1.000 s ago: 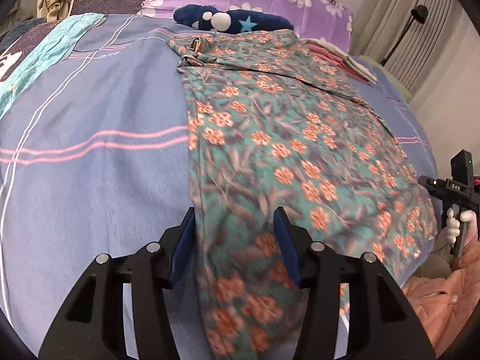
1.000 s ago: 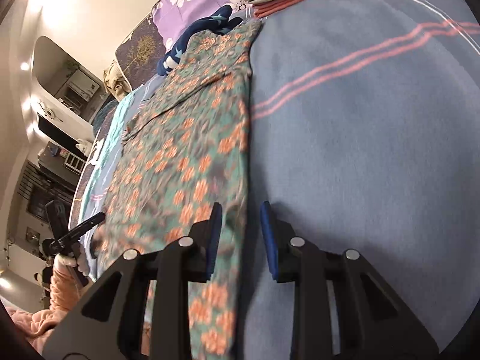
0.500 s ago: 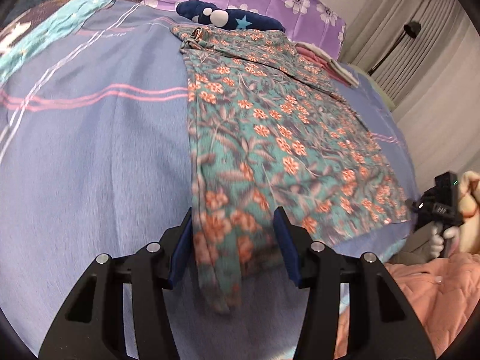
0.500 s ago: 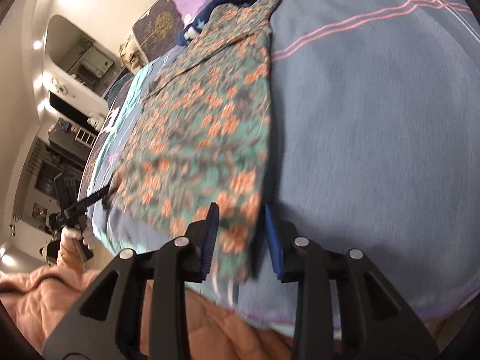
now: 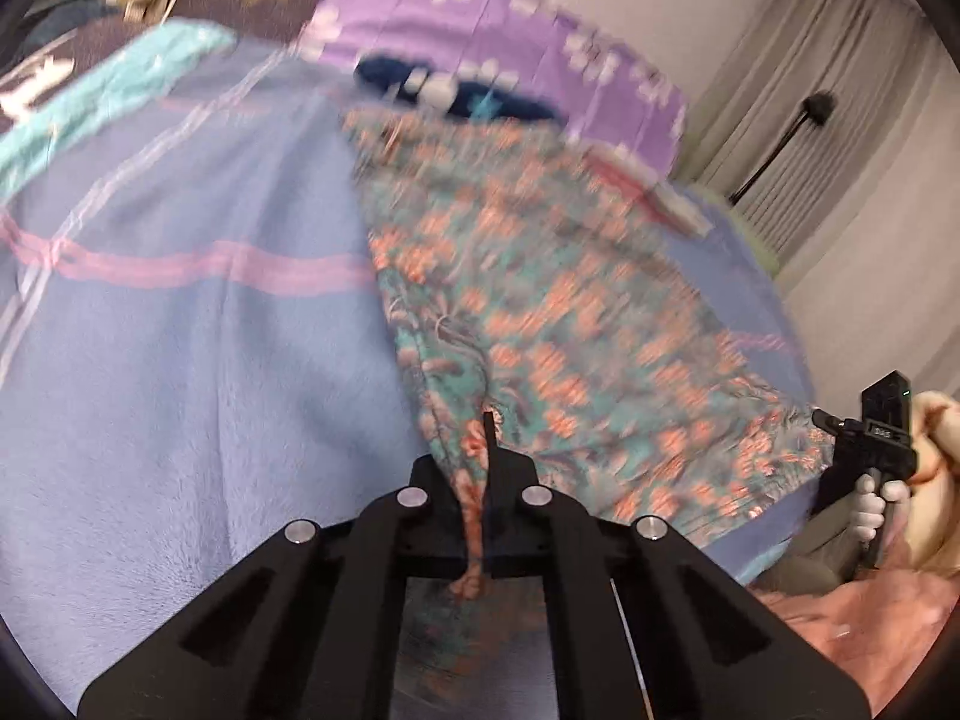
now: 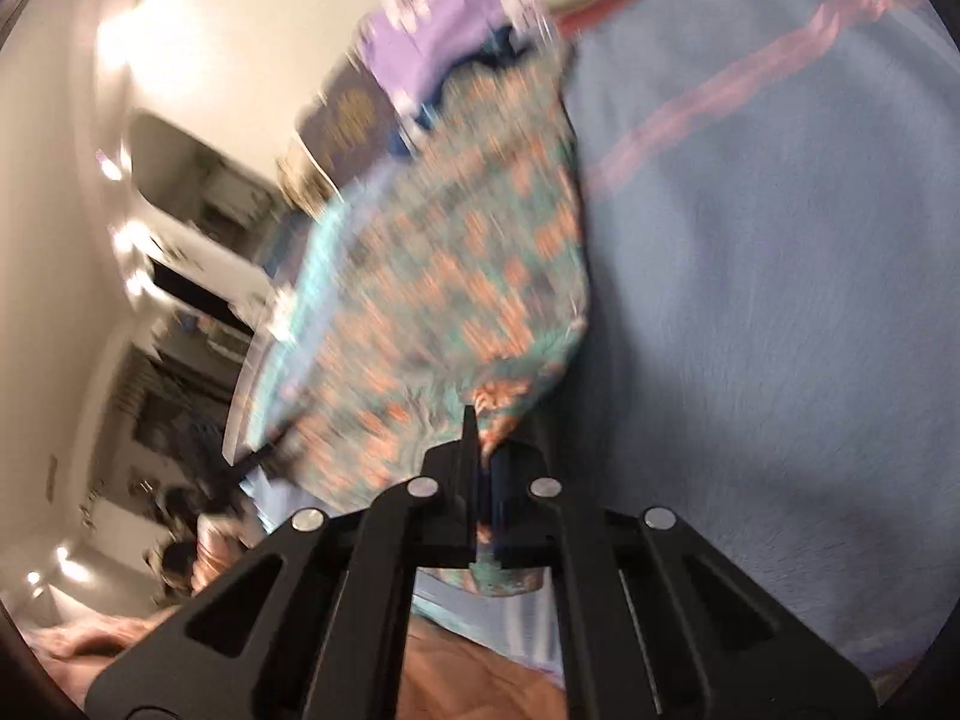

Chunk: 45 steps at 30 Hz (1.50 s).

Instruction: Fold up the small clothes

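A teal garment with orange flowers point(image 5: 558, 312) lies lengthwise on the blue blanket point(image 5: 180, 390), its near hem lifted. My left gripper point(image 5: 480, 456) is shut on the garment's near left corner, and cloth hangs down between its fingers. My right gripper point(image 6: 483, 450) is shut on the near right corner of the same garment point(image 6: 456, 276). The right gripper also shows at the right edge of the left wrist view point(image 5: 870, 444). Both views are blurred by motion.
A purple flowered pillow point(image 5: 492, 42) and a dark blue soft toy point(image 5: 450, 90) lie at the head of the bed. Folded clothes point(image 5: 654, 192) are stacked beyond the garment. A pink quilt point(image 5: 870, 618) lies at the near bed edge. Curtains point(image 5: 798, 90) hang at right.
Both grippers have closed on the garment's near corners and lifted the hem off the blanket. The views have tilted upward and blurred.
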Each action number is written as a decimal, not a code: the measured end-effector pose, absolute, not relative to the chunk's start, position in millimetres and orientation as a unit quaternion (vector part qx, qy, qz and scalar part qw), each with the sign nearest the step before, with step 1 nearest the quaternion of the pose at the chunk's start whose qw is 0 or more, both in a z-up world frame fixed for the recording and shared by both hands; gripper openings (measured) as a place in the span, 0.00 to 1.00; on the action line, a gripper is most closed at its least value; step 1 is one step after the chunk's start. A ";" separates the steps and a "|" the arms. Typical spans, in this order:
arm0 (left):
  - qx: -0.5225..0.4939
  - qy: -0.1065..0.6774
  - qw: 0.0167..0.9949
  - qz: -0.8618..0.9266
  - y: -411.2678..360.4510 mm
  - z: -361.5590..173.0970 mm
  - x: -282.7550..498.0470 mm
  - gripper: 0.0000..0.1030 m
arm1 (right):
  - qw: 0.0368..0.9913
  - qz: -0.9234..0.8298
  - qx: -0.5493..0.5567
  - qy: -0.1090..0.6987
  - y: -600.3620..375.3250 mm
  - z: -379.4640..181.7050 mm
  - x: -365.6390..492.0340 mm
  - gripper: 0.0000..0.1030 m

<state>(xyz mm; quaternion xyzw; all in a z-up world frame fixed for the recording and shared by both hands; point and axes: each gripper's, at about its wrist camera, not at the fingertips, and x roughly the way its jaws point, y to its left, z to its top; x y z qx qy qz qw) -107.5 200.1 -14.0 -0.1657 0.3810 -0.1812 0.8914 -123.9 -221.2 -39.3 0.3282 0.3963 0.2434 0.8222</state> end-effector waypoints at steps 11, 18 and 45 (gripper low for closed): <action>-0.127 0.435 0.869 -0.198 178.2 -38.0 -120.2 0.03 | 0.832 0.165 0.257 0.463 -233.3 -63.4 -134.0 0.03; -0.131 0.447 0.868 -0.172 185.3 -46.3 -128.7 0.18 | 0.833 0.122 0.262 0.472 -253.2 -74.4 -138.2 0.31; -0.138 0.241 0.926 -0.256 168.9 101.4 -180.8 0.02 | 0.883 0.264 0.283 0.266 -249.7 62.1 -177.5 0.02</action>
